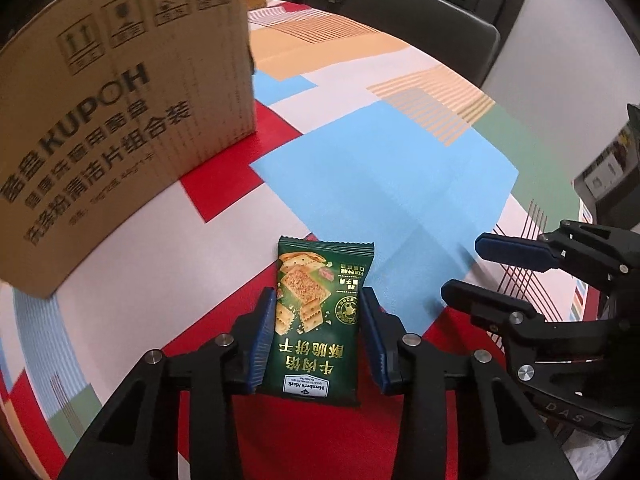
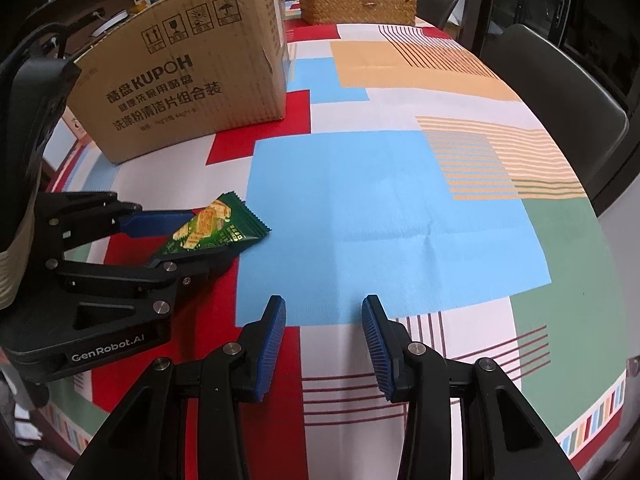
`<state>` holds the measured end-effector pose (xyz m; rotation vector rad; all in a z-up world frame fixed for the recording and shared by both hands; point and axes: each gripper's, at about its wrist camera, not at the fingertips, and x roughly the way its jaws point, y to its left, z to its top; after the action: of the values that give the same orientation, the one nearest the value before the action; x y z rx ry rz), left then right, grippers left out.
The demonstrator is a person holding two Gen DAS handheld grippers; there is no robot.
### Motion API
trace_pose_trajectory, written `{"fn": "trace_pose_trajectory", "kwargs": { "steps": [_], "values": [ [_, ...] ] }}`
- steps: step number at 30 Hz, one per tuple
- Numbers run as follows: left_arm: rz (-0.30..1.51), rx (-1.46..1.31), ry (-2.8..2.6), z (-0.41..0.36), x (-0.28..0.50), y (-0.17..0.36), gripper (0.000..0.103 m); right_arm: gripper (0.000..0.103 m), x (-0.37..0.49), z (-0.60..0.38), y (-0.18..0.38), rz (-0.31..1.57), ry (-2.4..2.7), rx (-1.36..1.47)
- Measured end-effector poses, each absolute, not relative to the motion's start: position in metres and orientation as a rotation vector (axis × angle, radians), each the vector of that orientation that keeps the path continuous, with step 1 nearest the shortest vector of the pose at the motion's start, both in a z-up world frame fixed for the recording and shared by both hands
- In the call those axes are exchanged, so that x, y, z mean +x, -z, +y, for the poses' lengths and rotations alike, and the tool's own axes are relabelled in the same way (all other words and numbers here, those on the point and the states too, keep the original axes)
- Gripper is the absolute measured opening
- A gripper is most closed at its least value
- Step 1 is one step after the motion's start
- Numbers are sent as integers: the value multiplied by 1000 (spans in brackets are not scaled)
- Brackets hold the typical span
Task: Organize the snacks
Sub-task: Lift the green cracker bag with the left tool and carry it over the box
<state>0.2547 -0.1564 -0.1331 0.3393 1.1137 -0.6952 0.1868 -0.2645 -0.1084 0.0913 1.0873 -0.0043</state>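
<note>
A green cracker packet (image 1: 316,320) sits between the blue pads of my left gripper (image 1: 318,300), which is shut on its sides and holds it just above the tablecloth. The right wrist view shows the same packet (image 2: 212,230) tilted in the left gripper (image 2: 192,236). My right gripper (image 2: 324,308) is open and empty, low over the cloth; it also shows at the right of the left wrist view (image 1: 464,268). A brown KUPOH cardboard box (image 1: 120,100) stands to the far left (image 2: 188,72), open at the top.
A colourful patchwork tablecloth (image 2: 400,208) covers the table. A woven basket (image 2: 356,4) stands at the far edge behind the box. Dark chairs (image 2: 560,96) stand along the right side. The table's near edge runs just under my right gripper.
</note>
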Motion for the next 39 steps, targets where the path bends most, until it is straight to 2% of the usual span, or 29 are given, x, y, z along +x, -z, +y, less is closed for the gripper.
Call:
{"fn": "trace_pose_trajectory", "kwargs": {
  "steps": [18,39],
  "values": [
    [958,171,578,-110,243,79,40,41,195,-247,73,1000,-22,66],
    [702,70,439,-56,249,-18,40,41,224,-220,-13,741,-86,73]
  ]
}}
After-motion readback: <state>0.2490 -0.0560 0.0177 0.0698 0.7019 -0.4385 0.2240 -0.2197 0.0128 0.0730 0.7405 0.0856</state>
